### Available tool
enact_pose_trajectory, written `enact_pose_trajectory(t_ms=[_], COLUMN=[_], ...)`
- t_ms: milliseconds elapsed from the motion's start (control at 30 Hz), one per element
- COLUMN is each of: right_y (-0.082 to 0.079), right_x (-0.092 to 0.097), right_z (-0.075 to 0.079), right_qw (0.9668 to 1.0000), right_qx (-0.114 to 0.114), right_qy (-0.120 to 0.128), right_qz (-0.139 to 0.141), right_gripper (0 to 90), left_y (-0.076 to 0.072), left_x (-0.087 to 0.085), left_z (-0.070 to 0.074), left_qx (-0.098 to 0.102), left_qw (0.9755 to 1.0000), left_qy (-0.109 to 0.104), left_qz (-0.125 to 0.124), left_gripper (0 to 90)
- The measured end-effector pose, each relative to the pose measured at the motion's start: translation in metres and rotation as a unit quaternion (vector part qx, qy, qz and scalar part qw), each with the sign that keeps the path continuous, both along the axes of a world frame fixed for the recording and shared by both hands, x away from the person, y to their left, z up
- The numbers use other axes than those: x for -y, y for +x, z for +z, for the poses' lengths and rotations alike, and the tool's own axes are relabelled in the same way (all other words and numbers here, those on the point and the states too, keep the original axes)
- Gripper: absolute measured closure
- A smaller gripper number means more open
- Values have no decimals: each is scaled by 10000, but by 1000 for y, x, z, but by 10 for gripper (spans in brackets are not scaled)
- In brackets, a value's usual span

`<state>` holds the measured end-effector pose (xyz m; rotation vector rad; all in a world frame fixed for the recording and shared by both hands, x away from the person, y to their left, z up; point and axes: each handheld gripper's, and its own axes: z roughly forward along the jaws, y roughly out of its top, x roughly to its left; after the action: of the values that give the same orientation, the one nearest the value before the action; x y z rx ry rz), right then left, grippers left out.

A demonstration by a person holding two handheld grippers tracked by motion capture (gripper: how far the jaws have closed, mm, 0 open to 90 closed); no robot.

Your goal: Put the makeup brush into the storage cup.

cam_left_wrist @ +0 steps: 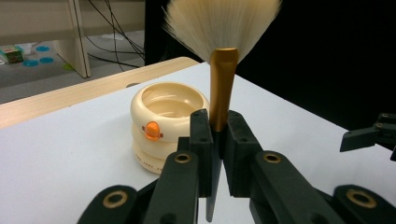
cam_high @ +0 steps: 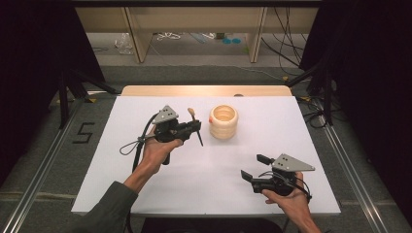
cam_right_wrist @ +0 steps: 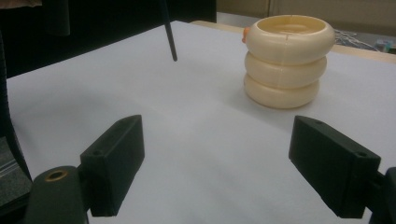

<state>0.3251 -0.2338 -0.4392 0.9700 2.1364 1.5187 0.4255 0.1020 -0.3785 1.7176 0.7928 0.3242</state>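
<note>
Left tongs (cam_left_wrist: 217, 140) are clamped on a makeup brush (cam_left_wrist: 223, 88), gripping it where the gold ferrule meets the dark handle, while the right tongs (cam_right_wrist: 219, 163) stand wide apart with nothing between them. From above, the brush looks small and thin, its pale tuft pointing away from the person and its dark handle tip slanting down toward the white desk (cam_high: 218, 184). The left gripper view brings out what that height hides: cream bristles fanned wide, a shiny gold ferrule, a slim black handle running down between the pads. The right gripper view catches the handle's pointed end hanging just above the desk. Just beside the brush sits a cream holder (cam_high: 223, 122) of three stacked rings with an orange knob on its side, open at the top. The right tongs (cam_high: 255, 167) hover near the desk's near edge, well apart from the brush.
</note>
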Motion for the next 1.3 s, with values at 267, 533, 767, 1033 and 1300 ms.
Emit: enact_pose_trajectory(t_ms=[267,533,767,1033,1300], right_y=[0,0,0,2,2], right_x=[-2,0,0,0,-1], right_z=[-1,0,-1,-2,-2], right_qw=[10000,9999,10000,10000,9999], right_qx=[21,-21,-41,68,128], right_qy=[-1,-139,-79,-10,-7], right_qz=[8,-24,-21,1,15], right_gripper=[193,193,192,192,193], left_y=[11,23,32,41,49], left_x=[0,0,0,5,16], left_z=[9,16,20,25,30], left_qx=[23,-12,0,12,42], left_qw=[9999,9998,9997,9997,9997], left_qy=[71,26,55,85,107], left_qz=[83,177,223,249,211], left_gripper=[833,833,832,833,833])
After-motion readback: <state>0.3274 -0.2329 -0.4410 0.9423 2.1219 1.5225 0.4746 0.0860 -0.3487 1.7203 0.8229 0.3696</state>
